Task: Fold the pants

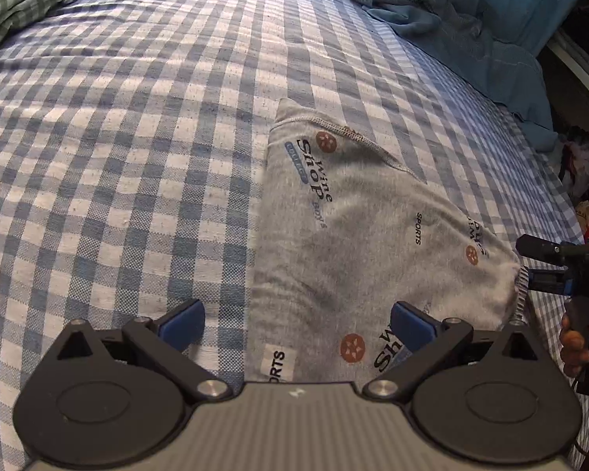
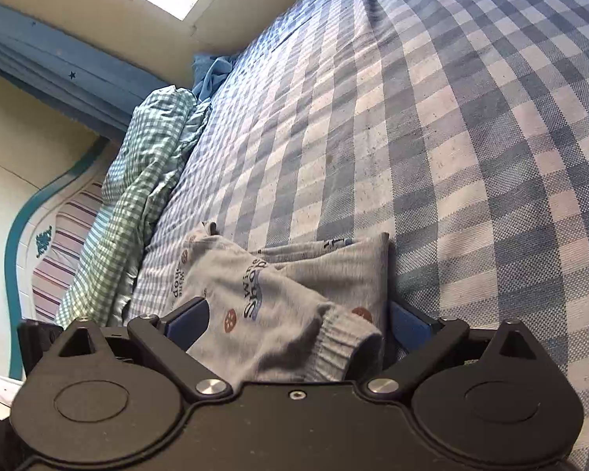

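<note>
The pants [image 1: 357, 235] are heather grey with black lettering, a bit of blue trim on the logo and rusty brown round badges, plus a ribbed grey cuff [image 2: 341, 337] right between the right tool's [image 2: 298, 325] blue pads. Both tools are black with blue pads; the left tool [image 1: 296, 324] has a grey ribbed body. The bed sheet [image 1: 117, 157] ahead is blue-and-white gingham. Far off, a green-and-white checked blanket [image 2: 137, 196] and plain blue cloth [image 1: 471, 19].

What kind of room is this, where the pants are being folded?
Most likely a bedroom. The grey printed pants lie on a bed with a blue checked sheet, a rumpled green checked blanket lies along its edge, and a blue curtain hangs nearby.
</note>
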Tool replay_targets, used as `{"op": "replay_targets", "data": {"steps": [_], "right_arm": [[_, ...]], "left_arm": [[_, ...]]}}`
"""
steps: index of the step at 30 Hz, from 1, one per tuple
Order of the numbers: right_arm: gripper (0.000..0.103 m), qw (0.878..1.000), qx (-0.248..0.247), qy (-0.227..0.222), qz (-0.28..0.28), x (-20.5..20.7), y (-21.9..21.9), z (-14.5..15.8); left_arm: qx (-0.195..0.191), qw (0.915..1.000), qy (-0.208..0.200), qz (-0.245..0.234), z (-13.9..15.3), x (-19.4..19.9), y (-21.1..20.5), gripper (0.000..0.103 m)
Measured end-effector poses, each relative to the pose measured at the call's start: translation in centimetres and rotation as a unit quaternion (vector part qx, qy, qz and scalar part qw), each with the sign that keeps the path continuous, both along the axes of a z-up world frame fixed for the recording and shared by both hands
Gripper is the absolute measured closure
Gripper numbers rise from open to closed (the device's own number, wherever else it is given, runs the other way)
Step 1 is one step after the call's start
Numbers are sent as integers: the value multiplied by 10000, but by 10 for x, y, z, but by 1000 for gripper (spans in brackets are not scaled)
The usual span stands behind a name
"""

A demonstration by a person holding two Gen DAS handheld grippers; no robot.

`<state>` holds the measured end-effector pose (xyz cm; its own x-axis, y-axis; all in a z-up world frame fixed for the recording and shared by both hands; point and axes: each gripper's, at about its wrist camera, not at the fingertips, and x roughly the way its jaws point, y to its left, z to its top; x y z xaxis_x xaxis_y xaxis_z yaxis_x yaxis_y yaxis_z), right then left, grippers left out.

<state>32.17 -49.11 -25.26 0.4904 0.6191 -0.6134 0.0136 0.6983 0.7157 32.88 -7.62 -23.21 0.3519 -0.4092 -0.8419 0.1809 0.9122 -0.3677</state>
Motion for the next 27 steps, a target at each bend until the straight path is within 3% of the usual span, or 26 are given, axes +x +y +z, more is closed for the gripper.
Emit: {"op": "replay_targets", "data": {"steps": [2, 4, 6, 7, 14, 17, 19, 24, 27], "right_arm": [[19, 10000, 48, -38, 28, -3, -7, -3], [34, 10000, 88, -7, -18, -8, -16, -7], [60, 9997, 134, 101, -175, -15, -26, -12], [62, 9995, 173, 137, -236, -18, -29, -15], [64, 9993, -91, 114, -334, -25, -16, -10], [65, 9988, -280, 93, -400, -27, -9, -7], [67, 9979, -468, 76, -444, -28, -1, -3], [74, 9940, -1002, -45, -446, -33, 18, 7], [78, 9917, -1222, -148, -371, -34, 25, 11]], "left_arm": [[-97, 9999, 47, -3, 0, -4, 8, 1], [-202, 9997, 108, 25, -1, -5, 14, 1], [-269, 9994, 159, 117, -3, -5, 22, 5], [-276, 9993, 176, 157, -2, -6, 24, 8], [-228, 9984, 336, 391, 5, -10, 30, 23], [-116, 9985, 389, 378, 9, -12, 21, 37], [-46, 9985, 435, 344, 9, -11, 15, 55], [84, 9979, 438, 475, 10, -14, 11, 69], [54, 9978, 439, 484, 10, -14, 13, 71]]}}
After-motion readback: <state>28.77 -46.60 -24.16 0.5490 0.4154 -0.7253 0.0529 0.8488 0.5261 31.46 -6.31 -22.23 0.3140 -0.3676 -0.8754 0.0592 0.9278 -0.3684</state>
